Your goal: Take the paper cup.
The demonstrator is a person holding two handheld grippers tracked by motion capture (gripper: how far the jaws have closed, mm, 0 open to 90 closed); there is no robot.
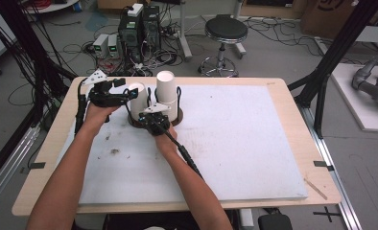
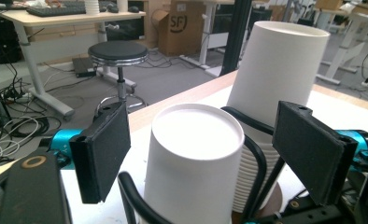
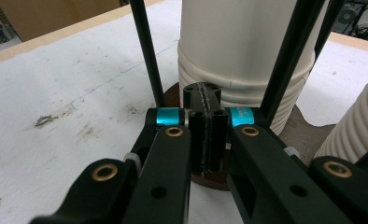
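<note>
A person's two forearms reach in from the near edge of a light wooden table (image 1: 292, 103) covered by a white mat (image 1: 235, 143). Each hand holds a two-jaw gripper, and both meet at a paper-cup holder near the far left corner of the mat.

The holder has a round brown wooden base (image 3: 170, 98) with thin black upright rods (image 3: 147, 51) that keep two stacks of white paper cups, set upside down, from toppling. The taller stack (image 1: 166, 91) stands toward the middle of the far edge; the shorter stack (image 1: 138, 100) stands just beside it, nearer the far left corner.

The right gripper (image 1: 157, 122) sits low, at the side of the base that faces the near edge. Its jaws are pressed flat together with nothing between them, tips resting against the base. This looks like bracing, so the holder will not slide or tip while a cup comes off.

The left gripper (image 1: 124, 92) comes in from the left edge with its jaws spread wide, one pad on each side of the top cup (image 2: 196, 154) of the shorter stack. The pads (image 2: 105, 149) stand apart from the cup wall and do not press it. The wide spread appears meant to straddle the cup before closing on it and lifting it from the nested cups beneath.
</note>
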